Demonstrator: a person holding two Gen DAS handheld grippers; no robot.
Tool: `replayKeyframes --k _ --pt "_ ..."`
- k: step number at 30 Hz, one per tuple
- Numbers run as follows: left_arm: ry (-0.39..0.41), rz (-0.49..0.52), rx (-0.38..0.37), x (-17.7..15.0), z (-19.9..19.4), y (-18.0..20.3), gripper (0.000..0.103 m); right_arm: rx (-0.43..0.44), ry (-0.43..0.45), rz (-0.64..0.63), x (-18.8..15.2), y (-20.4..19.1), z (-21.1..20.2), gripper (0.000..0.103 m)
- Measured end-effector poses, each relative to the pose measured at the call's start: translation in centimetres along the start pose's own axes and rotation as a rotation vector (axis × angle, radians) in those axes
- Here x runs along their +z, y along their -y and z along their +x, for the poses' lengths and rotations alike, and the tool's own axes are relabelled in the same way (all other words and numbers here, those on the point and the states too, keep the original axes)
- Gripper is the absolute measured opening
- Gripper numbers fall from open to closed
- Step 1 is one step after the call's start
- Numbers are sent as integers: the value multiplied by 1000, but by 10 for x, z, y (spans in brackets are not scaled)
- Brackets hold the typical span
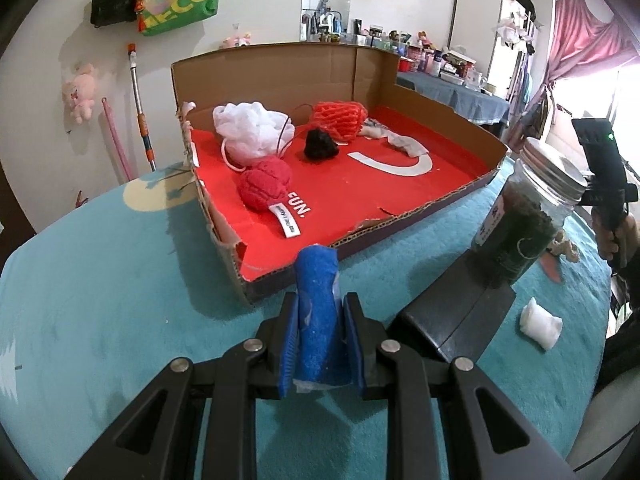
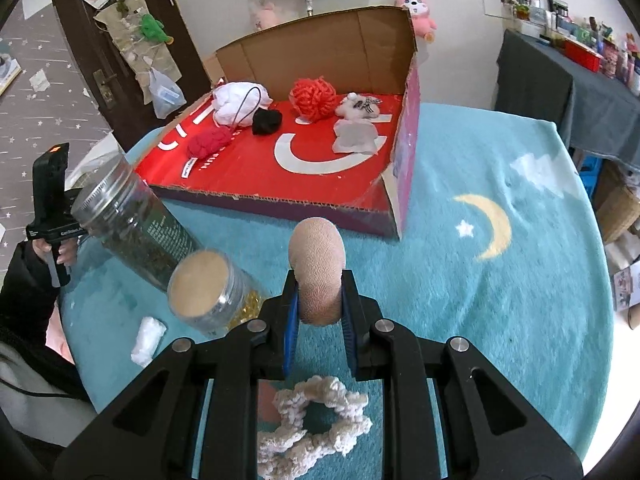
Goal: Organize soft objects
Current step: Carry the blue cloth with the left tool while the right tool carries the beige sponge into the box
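My left gripper [image 1: 320, 312] is shut on a blue sponge [image 1: 316, 312] just short of the near edge of the cardboard box [image 1: 432, 200]. My right gripper [image 2: 318, 284] is shut on a tan soft pad [image 2: 318, 268], held above the blanket short of the box [image 2: 320, 20]. The red-floored box holds a white mesh pouf [image 1: 248, 128], a red knit ball [image 1: 266, 188], a black pom [image 1: 320, 146], an orange net ball [image 1: 340, 120] and grey-white cloth pieces [image 2: 356, 136]. A cream knit scrunchie [image 2: 316, 420] lies under my right gripper. A white cotton wad [image 1: 540, 322] lies on the blanket.
A jar of dark leaves with a metal lid [image 1: 524, 216] stands right of the box. A cork-topped jar [image 2: 212, 296] sits beside it. A black block [image 1: 452, 316] lies near my left gripper. The teal blanket [image 2: 500, 280] covers the round table.
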State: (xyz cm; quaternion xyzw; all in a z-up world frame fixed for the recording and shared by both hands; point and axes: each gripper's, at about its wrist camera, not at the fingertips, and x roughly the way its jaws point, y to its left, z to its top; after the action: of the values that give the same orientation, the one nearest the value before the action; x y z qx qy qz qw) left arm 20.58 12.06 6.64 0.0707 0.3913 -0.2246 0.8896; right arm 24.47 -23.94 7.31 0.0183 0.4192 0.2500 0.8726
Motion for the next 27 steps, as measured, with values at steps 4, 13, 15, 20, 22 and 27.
replayKeyframes --k 4,13,15,20,22,27 --pt "-4 13 1 4 -1 1 24 9 -3 -14 7 0 1 18" --pt "37 21 -7 18 -10 4 24 33 -8 -60 29 -3 10 18" --pt "41 29 -10 24 -10 6 23 48 -7 -58 35 -4 13 18" --pt "44 53 -25 41 -9 15 23 74 -7 -70 47 -9 17 18" --pt "34 62 -32 52 -4 20 23 86 -7 -81 55 -13 20 18" --pt "-10 93 -53 84 19 34 23 100 -38 -138 86 -27 39 18"
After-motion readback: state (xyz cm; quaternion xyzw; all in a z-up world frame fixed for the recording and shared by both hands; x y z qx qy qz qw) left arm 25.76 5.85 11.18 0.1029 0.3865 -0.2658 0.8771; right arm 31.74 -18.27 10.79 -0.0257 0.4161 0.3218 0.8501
